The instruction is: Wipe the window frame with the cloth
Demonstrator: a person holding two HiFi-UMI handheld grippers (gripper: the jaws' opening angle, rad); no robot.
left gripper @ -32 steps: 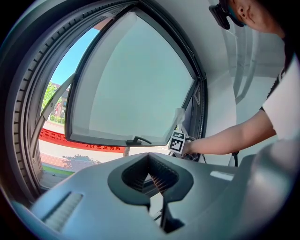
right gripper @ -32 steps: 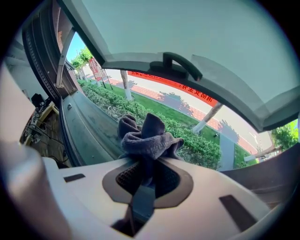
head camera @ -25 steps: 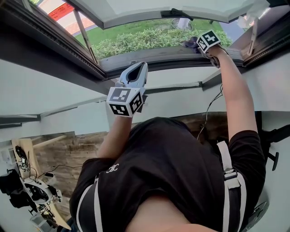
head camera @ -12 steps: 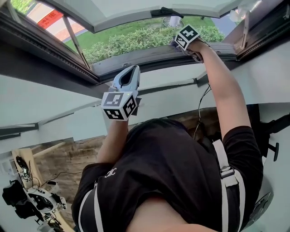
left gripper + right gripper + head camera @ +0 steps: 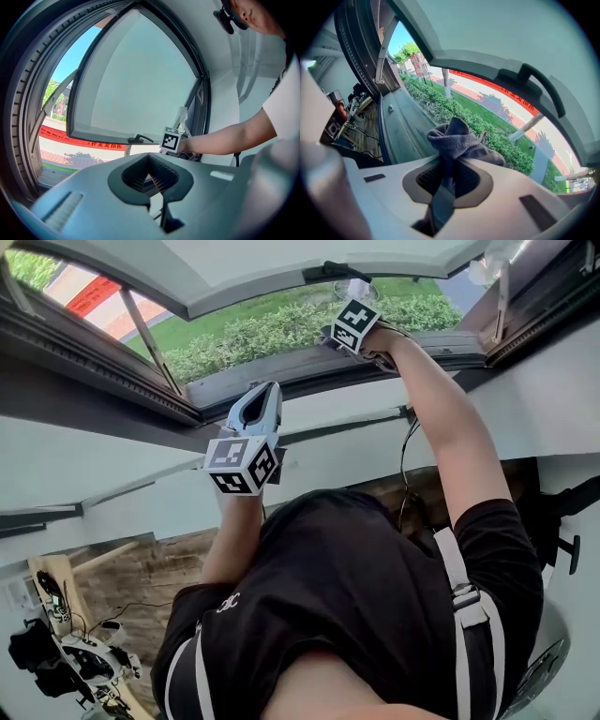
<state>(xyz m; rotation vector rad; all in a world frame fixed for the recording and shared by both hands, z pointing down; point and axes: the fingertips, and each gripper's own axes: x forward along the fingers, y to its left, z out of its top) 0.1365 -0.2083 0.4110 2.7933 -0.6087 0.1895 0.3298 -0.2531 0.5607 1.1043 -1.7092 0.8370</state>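
Cloth (image 5: 459, 140) pinched between right gripper (image 5: 449, 171) fingers (image 5: 425, 179); left gripper (image 5: 151, 176) fingers (image 5: 135, 176) together.

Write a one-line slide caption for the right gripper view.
Right gripper clamps a bunched grey cloth by the window frame, open sash overhead, hedge outside.

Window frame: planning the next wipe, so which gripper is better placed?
Right. The right gripper is shut on the cloth, up by the window frame. The left gripper is shut, empty, and farther from it.
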